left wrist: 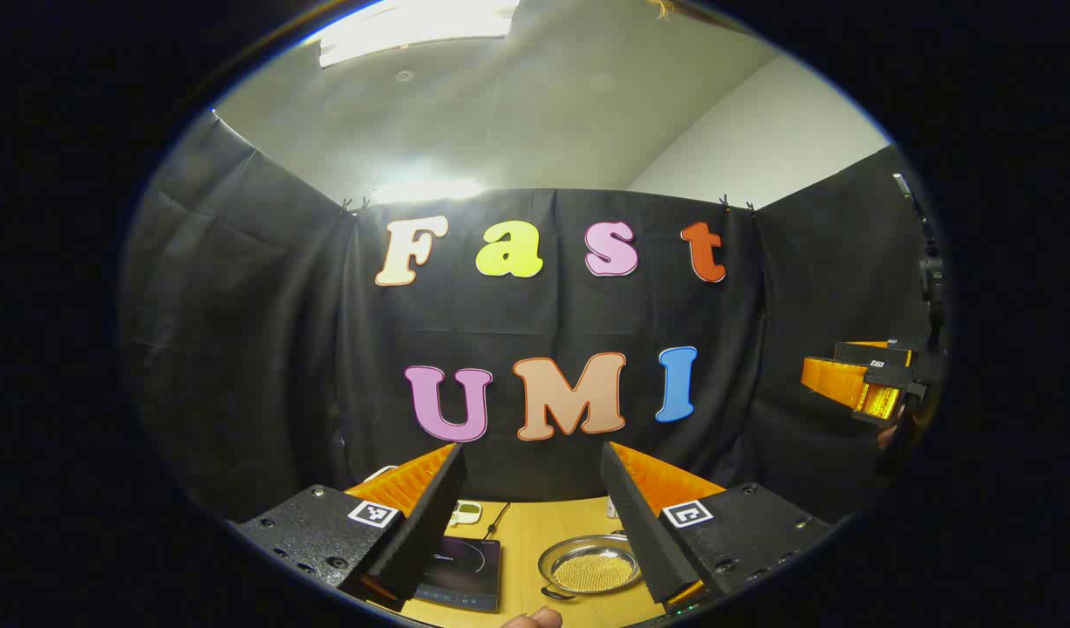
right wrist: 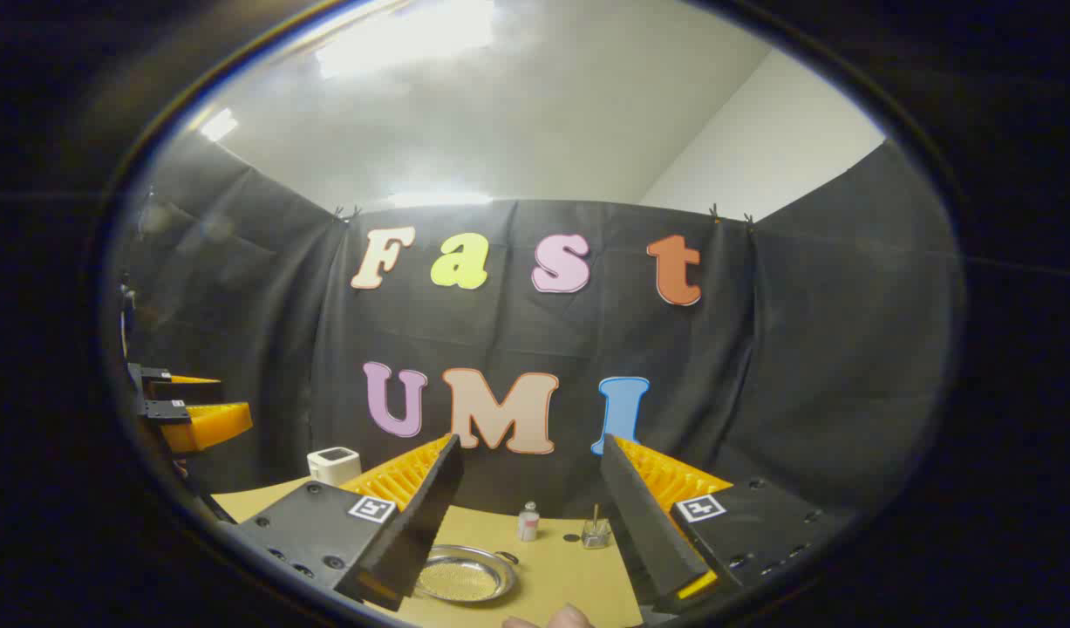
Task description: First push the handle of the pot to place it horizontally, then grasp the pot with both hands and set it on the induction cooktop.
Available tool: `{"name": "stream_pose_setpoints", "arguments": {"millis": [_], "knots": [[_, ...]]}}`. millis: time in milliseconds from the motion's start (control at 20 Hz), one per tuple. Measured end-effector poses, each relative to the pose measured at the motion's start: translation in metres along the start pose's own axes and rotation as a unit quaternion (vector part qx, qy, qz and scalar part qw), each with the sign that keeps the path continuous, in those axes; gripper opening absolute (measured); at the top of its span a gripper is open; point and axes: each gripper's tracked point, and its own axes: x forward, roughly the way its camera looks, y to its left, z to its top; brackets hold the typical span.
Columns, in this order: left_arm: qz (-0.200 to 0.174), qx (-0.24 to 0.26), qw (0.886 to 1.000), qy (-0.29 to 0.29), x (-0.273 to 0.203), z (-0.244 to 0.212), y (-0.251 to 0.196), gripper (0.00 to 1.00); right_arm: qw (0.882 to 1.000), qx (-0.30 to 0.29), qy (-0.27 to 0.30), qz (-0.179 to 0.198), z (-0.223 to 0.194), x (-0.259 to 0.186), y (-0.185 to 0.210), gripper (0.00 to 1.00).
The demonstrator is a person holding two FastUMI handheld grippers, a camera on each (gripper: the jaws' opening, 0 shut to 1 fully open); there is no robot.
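**Both grippers raised, pot untouched on the table**

In the left gripper view, the left gripper [left wrist: 535, 515] is hanging well above the table [left wrist: 521, 532] with its jaws standing wide and nothing between them. Below it the pot [left wrist: 589, 567], a shallow metal pan with a mesh-like bottom, is sitting on the wood just beside the dark induction cooktop [left wrist: 460, 571] and apart from it. A small dark handle is showing at the pot's near-left rim; its exact tilt is too small to tell. The right gripper [left wrist: 866, 384] is hovering far off at the right edge, and a fingertip is poking in at the bottom.

In the right gripper view, the right gripper [right wrist: 535, 523] is also holding its jaws wide and empty, high over the table. The pot [right wrist: 465, 576] is lying below its left finger, with a small bottle [right wrist: 528, 521] and a glass [right wrist: 596, 532] farther back and a white box [right wrist: 334, 465] at the left.

Judging from this, the handle push is not yet begun. The next move is calling for one gripper to descend to the handle and nudge it flat.
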Motion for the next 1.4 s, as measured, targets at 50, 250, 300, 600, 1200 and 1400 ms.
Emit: {"name": "stream_pose_setpoints", "arguments": {"millis": [50, 250, 300, 600, 1200, 1400], "knots": [[0.000, 0.000, 1.000, 0.000, -0.001, -0.001, 0.001, 0.91, 1.000, 0.000, 0.001, 0.000, -0.001, 0.001, 0.001, 0.99], [-0.001, -0.004, 1.000, 0.005, -0.003, -0.005, 0.004, 0.94, 1.000, -0.003, 0.006, 0.002, -0.002, -0.002, 0.007, 0.99], [0.000, -0.006, 1.000, 0.007, -0.003, -0.006, 0.005, 0.94, 1.000, -0.003, 0.006, 0.002, -0.002, -0.002, 0.008, 0.99], [-0.011, -0.002, 1.000, 0.005, -0.004, -0.005, 0.009, 0.90, 1.000, -0.011, 0.002, -0.011, 0.004, -0.007, 0.014, 0.99], [-0.049, -0.025, 0.998, 0.006, 0.012, -0.024, 0.023, 0.94, 0.997, -0.038, 0.013, -0.062, -0.012, 0.000, 0.026, 0.99], [-0.028, -0.016, 0.999, 0.017, 0.035, -0.036, 0.041, 0.94, 0.997, 0.009, 0.010, -0.070, -0.019, 0.019, 0.021, 0.24]]}}
